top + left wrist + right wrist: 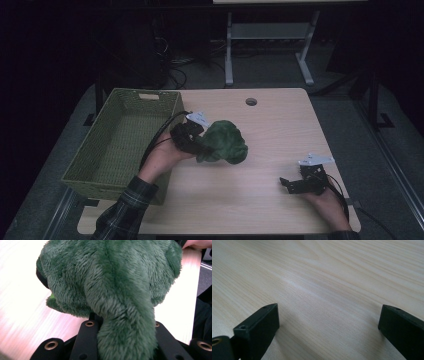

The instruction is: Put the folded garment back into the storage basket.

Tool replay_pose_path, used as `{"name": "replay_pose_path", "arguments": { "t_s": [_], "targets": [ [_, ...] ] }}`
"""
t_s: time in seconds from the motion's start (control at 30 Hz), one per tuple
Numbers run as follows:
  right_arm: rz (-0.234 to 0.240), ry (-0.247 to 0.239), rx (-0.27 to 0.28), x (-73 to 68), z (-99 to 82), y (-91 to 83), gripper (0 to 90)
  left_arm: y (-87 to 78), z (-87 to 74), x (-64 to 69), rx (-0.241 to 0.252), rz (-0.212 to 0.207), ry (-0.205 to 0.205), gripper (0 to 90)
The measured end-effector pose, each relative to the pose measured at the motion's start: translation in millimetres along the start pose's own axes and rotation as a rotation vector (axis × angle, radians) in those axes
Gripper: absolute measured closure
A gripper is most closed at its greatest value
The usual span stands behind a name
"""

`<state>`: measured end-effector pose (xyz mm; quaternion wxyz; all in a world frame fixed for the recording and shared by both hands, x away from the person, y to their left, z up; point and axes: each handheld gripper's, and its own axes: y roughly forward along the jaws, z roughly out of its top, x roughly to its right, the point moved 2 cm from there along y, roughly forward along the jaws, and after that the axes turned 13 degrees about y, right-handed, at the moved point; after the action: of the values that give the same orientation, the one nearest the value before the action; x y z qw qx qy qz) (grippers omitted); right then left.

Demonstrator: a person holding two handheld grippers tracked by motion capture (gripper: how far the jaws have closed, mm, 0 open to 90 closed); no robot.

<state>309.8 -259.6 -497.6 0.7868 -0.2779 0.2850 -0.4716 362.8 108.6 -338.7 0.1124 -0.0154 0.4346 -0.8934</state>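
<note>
The left tongs [200, 142] are clamped on a limb of the green plush toy [223, 141], which hangs off them just above the bench [270, 125], a little right of the woven basket [120, 145]. In the left gripper view the fur [110, 285] bulges out past the jaws, so the hold looks to be on one narrow fold rather than the body. I'd say the job here is to carry it across and drop it in the basket, and the thing to do is lift it high enough that the dangling bulk clears the near rim, travel slowly so it doesn't swing, and let go only once it sits over the middle of the basket floor. The right tongs [292, 184] rest wide apart on bare wood near the bench's right edge, holding nothing, well clear of the path.
</note>
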Motion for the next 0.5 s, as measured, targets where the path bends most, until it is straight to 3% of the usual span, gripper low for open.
{"name": "replay_pose_path", "arguments": {
  "t_s": [0.5],
  "targets": [
    [-0.009, 0.009, -0.005, 0.0, 0.3, 0.5, 1.0, -60.6, -31.0, -19.5, 0.035, 0.118, -0.073, 73.4]
  ]
}}
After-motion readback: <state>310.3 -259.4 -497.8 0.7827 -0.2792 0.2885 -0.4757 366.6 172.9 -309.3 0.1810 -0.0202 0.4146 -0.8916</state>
